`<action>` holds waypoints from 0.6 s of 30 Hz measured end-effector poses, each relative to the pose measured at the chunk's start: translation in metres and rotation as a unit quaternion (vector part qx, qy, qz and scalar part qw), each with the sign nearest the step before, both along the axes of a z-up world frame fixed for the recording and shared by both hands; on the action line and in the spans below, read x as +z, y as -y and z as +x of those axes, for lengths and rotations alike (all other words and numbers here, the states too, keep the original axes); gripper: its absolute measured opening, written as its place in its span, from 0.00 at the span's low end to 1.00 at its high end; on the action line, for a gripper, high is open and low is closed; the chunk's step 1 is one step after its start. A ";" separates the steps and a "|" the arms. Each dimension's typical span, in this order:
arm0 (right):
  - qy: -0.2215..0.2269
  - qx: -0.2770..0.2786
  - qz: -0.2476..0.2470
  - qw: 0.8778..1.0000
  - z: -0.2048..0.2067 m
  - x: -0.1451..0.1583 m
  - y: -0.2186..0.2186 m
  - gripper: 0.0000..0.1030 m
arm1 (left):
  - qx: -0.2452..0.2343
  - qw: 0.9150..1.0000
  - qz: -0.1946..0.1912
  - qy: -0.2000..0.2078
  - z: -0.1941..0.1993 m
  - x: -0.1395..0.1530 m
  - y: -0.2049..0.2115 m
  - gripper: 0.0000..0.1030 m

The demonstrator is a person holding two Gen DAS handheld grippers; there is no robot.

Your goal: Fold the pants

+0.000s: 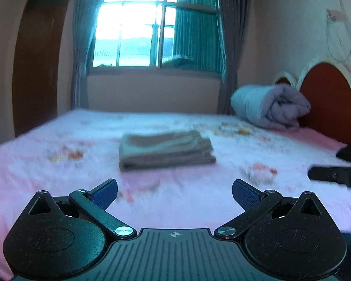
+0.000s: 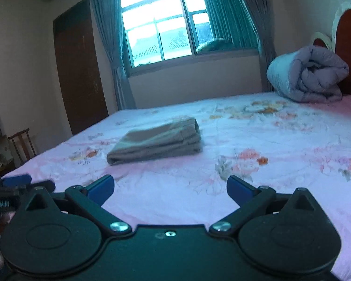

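Left gripper (image 1: 174, 193): black linkage arms, blue pads, jaws spread wide, nothing between them, held low over the near part of the bed. Right gripper (image 2: 170, 188): same build, jaws spread to their widest, nothing between them; the left gripper's blue tip shows at the left edge of the right wrist view.

Folded grey-brown cloth pants (image 1: 166, 149): compact rectangular stack of several layers, lying flat near the middle of the bed, well apart from both grippers. Long axis runs across the left wrist view, left to right; in the right wrist view (image 2: 155, 144) it slants from near left to far right, with the rounded fold edge at the near left and a seamed, gathered end at the far right.

Bed with pink and white floral sheet (image 2: 280, 164): carries the pants. Rolled grey-lilac quilt (image 2: 308, 77): at the far right corner against the red arched headboard (image 1: 327, 93).

Black flat object (image 1: 337, 175): on the right edge of the bed, identity unclear.

Window with grey curtains (image 2: 166, 28); dark wooden door (image 2: 79, 68).

No readable writing or brand mark on any item.
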State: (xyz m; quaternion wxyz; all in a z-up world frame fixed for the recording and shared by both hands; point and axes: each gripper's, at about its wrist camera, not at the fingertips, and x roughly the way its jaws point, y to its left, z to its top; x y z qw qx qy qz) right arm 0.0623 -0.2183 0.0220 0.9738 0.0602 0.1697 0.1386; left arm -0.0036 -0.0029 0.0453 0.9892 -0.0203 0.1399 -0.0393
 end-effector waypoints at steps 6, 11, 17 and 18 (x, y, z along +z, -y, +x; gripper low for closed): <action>-0.030 -0.005 -0.029 0.999 0.012 -0.016 -0.008 0.94 | 0.009 0.999 0.014 -0.029 0.009 -0.028 0.007 1.00; -0.016 -0.001 -0.031 0.999 0.007 -0.016 -0.011 0.94 | 0.020 1.000 0.013 -0.006 0.001 -0.024 0.007 1.00; -0.014 0.000 -0.031 0.999 0.007 -0.016 -0.013 0.94 | 0.027 0.999 0.017 -0.003 0.000 -0.024 0.007 1.00; -0.015 0.000 -0.031 0.999 0.007 -0.016 -0.013 0.94 | 0.028 0.999 0.016 -0.003 0.000 -0.024 0.006 1.00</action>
